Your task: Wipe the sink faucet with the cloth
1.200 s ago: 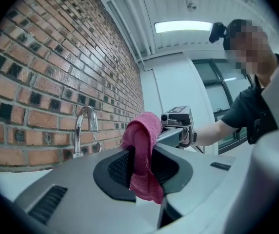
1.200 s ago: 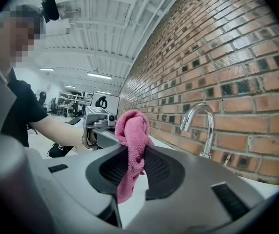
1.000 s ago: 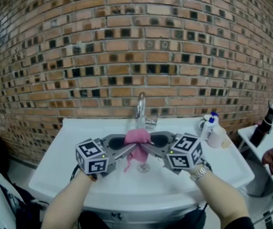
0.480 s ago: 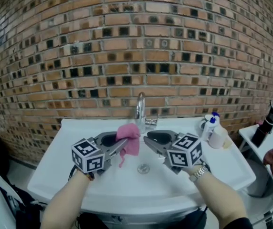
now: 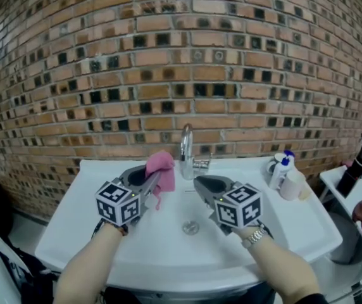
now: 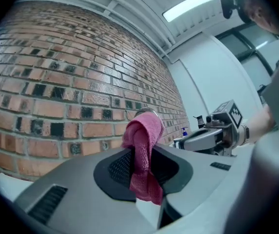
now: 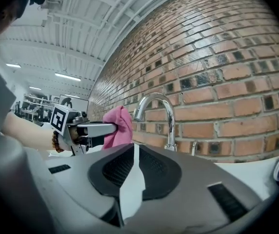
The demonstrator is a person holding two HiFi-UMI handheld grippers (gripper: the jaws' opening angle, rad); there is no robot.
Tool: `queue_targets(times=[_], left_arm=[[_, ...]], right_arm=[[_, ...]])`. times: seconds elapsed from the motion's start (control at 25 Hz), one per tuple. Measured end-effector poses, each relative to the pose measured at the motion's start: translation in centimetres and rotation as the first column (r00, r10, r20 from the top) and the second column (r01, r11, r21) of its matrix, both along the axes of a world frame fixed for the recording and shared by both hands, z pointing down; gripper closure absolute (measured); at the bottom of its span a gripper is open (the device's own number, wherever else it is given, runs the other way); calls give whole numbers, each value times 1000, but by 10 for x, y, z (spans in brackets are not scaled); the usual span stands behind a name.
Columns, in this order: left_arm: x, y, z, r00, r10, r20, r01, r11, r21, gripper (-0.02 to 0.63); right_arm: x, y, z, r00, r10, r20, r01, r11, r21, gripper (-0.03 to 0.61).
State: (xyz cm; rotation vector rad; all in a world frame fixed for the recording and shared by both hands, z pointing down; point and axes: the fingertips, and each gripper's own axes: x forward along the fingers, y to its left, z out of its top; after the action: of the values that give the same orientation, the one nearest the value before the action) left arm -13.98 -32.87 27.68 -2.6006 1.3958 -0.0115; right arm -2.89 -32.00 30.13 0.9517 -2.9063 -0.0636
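Cloth (image 5: pixel 161 165), pink, pinched in left tongs (image 5: pixel 156 178) at frame centre, just left of faucet (image 5: pixel 186 145). Right tongs (image 5: pixel 198 184) pressed together, empty, over sink (image 5: pixel 86 223).

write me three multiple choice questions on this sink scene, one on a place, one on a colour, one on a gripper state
1. In the head view, where is the pink fabric cloth relative to the curved chrome faucet?
A. just left of it
B. directly above it
C. far to its right

2. What colour is the wide sink basin?
A. black
B. white
C. green

3. What state is the left gripper in?
A. open and empty
B. shut on the faucet
C. shut on the cloth

Answers:
1 A, the cloth is held up beside the faucet's left side.
2 B, the whole basin surface is white.
3 C, the left gripper view shows its jaws pinching the cloth.
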Motion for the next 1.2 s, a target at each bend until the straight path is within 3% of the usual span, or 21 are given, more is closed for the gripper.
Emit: queue_targets(times=[0.12, 0.36, 0.64, 1.2], left_arm=[[1, -1, -18, 1000, -23, 13, 23, 998, 61, 537], [22, 5, -40, 996, 4, 85, -17, 988, 154, 537], [38, -7, -57, 990, -2, 138, -22, 984, 176, 537], [50, -37, -90, 989, -17, 148, -12, 981, 193, 540]], right_arm=[[2, -8, 8, 1000, 28, 13, -28, 999, -17, 540], [3, -15, 23, 999, 31, 22, -30, 998, -47, 541], [-4, -8, 30, 1000, 10, -16, -10, 999, -32, 541], [-4, -2, 30, 1000, -3, -8, 2, 999, -48, 541]])
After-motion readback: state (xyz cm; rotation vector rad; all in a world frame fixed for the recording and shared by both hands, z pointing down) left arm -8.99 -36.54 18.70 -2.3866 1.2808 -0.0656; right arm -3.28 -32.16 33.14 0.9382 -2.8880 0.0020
